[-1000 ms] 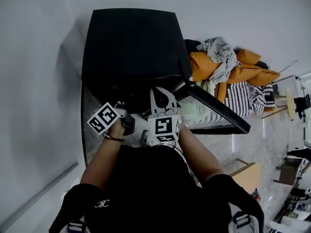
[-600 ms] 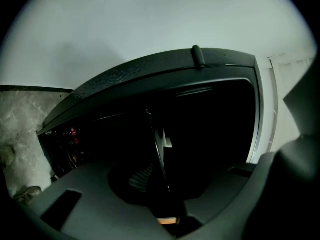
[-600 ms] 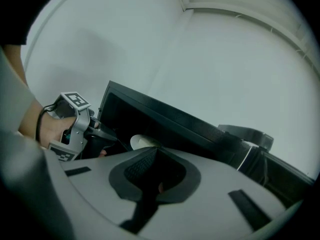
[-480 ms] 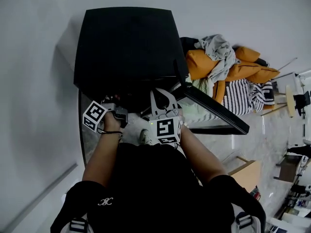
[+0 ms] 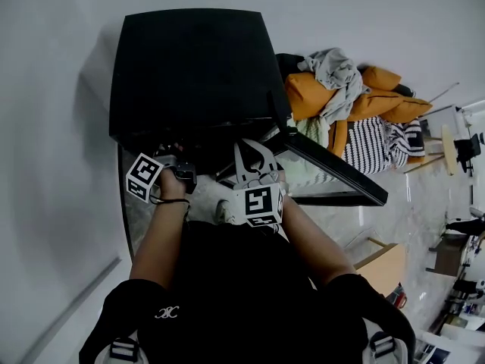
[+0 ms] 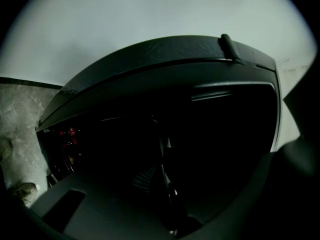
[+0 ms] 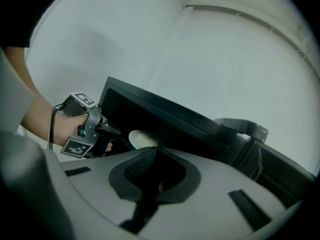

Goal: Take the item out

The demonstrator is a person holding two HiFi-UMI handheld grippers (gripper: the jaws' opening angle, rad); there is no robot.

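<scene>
Reach underway: left gripper (image 5: pixel 177 174), jaws together, inside black cabinet (image 5: pixel 189 67) upper centre; right gripper (image 5: pixel 256 153) likewise; next, probably open around pale item (image 7: pixel 142 138).

The head view is taken from above the person and is pointed steeply down, so the top of the black cabinet (image 5: pixel 189 67), its open door (image 5: pixel 333 169) and the floor (image 5: pixel 394 218) are seen from well back. The left gripper view is aimed along the left gripper (image 5: pixel 182 174) from very near the cabinet's dark opening (image 6: pixel 200 134), by which most of the picture is filled; a wall (image 6: pixel 150 14) is seen above. The right gripper view is aimed along the right gripper (image 5: pixel 255 152), tilted upward past the cabinet front. The cabinet is shared by all three views; the left gripper is shared by the head view and the right gripper view.
</scene>
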